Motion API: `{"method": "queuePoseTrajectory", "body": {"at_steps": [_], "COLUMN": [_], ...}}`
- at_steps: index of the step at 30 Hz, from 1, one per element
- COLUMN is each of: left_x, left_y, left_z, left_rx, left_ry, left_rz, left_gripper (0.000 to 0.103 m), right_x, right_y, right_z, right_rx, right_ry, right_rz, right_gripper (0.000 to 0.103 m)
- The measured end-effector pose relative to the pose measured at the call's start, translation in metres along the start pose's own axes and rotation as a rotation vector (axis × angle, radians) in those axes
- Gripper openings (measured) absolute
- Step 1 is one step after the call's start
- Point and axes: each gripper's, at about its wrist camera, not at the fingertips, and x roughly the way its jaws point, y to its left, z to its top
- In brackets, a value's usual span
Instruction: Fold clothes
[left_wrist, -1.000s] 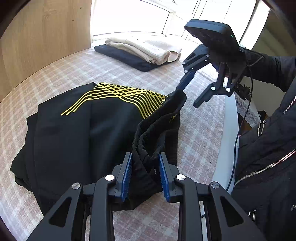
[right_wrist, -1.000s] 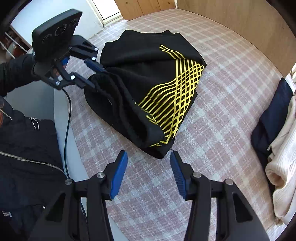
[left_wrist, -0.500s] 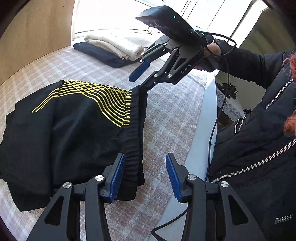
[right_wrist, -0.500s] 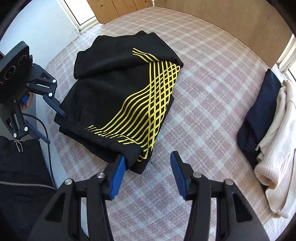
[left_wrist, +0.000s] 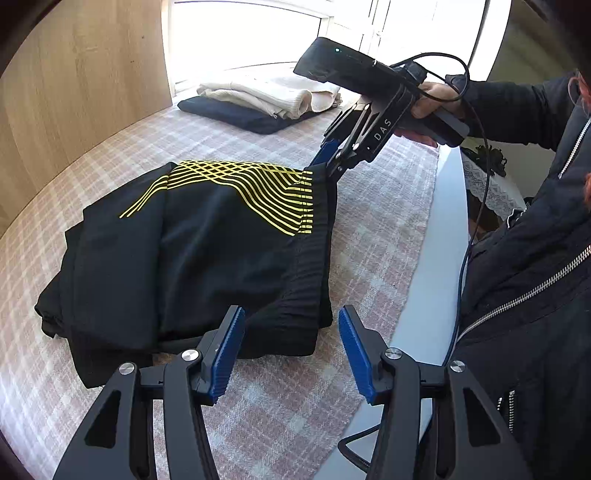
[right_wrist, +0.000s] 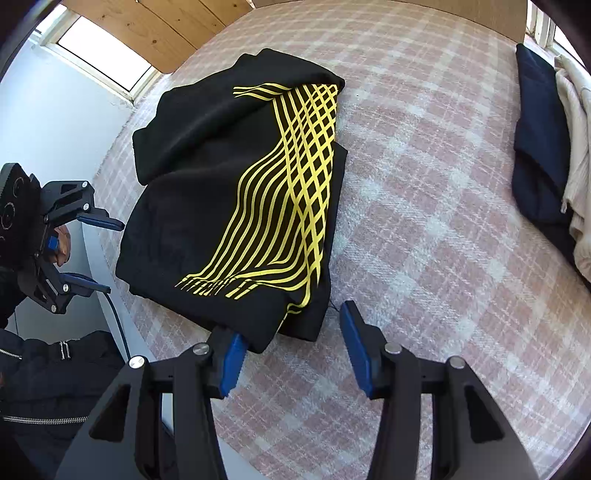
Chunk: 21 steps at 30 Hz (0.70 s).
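A black garment with yellow wavy lines (left_wrist: 207, 251) lies folded on the pink checked cloth; it also shows in the right wrist view (right_wrist: 240, 199). My left gripper (left_wrist: 291, 354) is open and empty at the garment's near ribbed hem corner. It also shows at the left of the right wrist view (right_wrist: 99, 254). My right gripper (right_wrist: 291, 350) is open, its left pad touching the garment's near corner. In the left wrist view the right gripper (left_wrist: 325, 162) sits at the garment's far corner.
A folded dark blue garment (left_wrist: 251, 118) with a cream one (left_wrist: 273, 94) on top lies at the far end; both show at the right of the right wrist view (right_wrist: 539, 147). Wooden panels (left_wrist: 74, 92) border the surface. The table edge (left_wrist: 432, 295) and the person's jacket are on the right.
My left gripper let go of the raised hem and opened. The hem now lies flat on the folded garment. My right gripper has come down to the garment's corner.
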Motion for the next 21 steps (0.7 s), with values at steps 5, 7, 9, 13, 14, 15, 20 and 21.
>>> {"method": "queuePoseTrajectory", "body": {"at_steps": [5, 7, 9, 13, 14, 15, 20, 21], "left_x": [0.007, 0.011, 0.018, 0.032, 0.033, 0.034, 0.044, 0.046], "left_y": [-0.007, -0.017, -0.026, -0.033, -0.034, -0.035, -0.036, -0.036], "left_z": [-0.001, -0.004, -0.009, -0.006, -0.003, 0.000, 0.008, 0.009], "left_rx": [0.119, 0.232, 0.353, 0.469, 0.479, 0.486, 0.478, 0.466], "left_ry": [0.018, 0.038, 0.071, 0.091, 0.076, 0.059, 0.053, 0.059], "left_rz": [0.069, 0.081, 0.115, 0.136, 0.126, 0.114, 0.102, 0.095], "left_gripper": [0.051, 0.051, 0.051, 0.051, 0.051, 0.051, 0.045, 0.036], "right_x": [-0.001, -0.002, -0.002, -0.004, -0.004, -0.004, -0.004, -0.004], "right_y": [0.010, 0.014, 0.011, 0.005, 0.004, 0.004, 0.011, 0.013], "right_z": [-0.008, -0.011, -0.009, -0.006, -0.005, -0.005, -0.005, -0.005], "right_rx": [-0.014, -0.009, 0.014, 0.044, 0.049, 0.047, 0.016, 0.008], "right_ry": [-0.004, 0.006, 0.022, 0.038, 0.042, 0.044, 0.052, 0.052], "right_rz": [-0.022, -0.028, -0.020, -0.003, -0.002, -0.008, -0.059, -0.070], "right_gripper": [0.029, 0.026, 0.026, 0.025, 0.025, 0.025, 0.029, 0.029]}}
